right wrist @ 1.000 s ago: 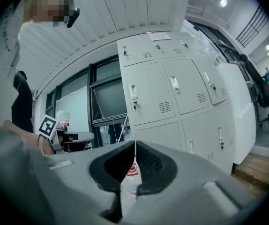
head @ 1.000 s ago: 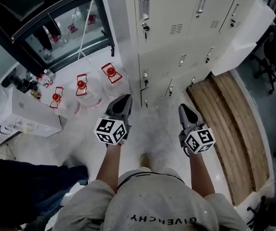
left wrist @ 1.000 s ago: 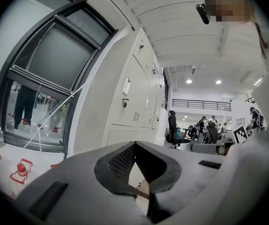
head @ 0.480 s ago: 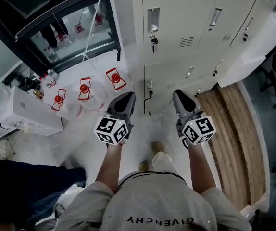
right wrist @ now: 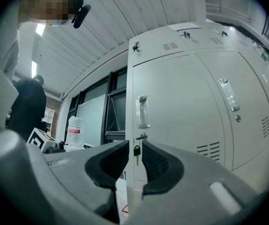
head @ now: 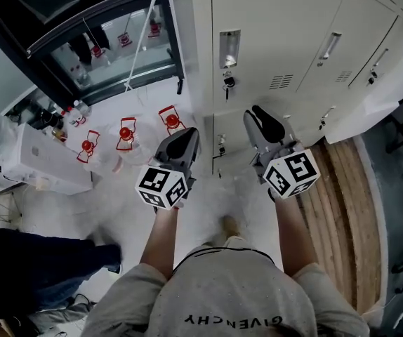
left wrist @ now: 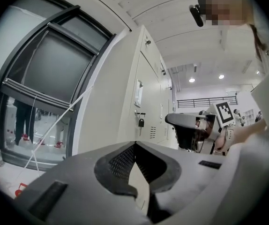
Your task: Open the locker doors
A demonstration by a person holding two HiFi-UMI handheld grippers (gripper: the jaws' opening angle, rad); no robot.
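Trying to work out why neither gripper is on anything yet. All the locker doors look closed to me, so nothing's done? (OP)

Yep, looks like the reach-in stage. The right gripper [right wrist: 134, 144] is pointed dead at the top-left locker door [head: 272, 20], close in front of it but not touching. Its jaws have just been opening. There's a narrow gap now with nothing between them. Through the gap you just see the key [right wrist: 137, 151] hanging from the lock [right wrist: 142, 137] beyond, with the recessed handle [right wrist: 142, 111] straight above. My guess is that's why it's lined up there: key or handle is what you'd grab first. (reply)

And the left gripper [left wrist: 134, 145]? (OP)

Clenched, tips together, empty. It's hovering off to the side of the lockers, toward the window [head: 110, 41] and the red-capped water jugs [head: 126, 133] on the floor [head: 75, 209]. I reckon it's parked out of the door's swing, or waiting for another door. Can't tell from here whether the key needs turning first. (reply)
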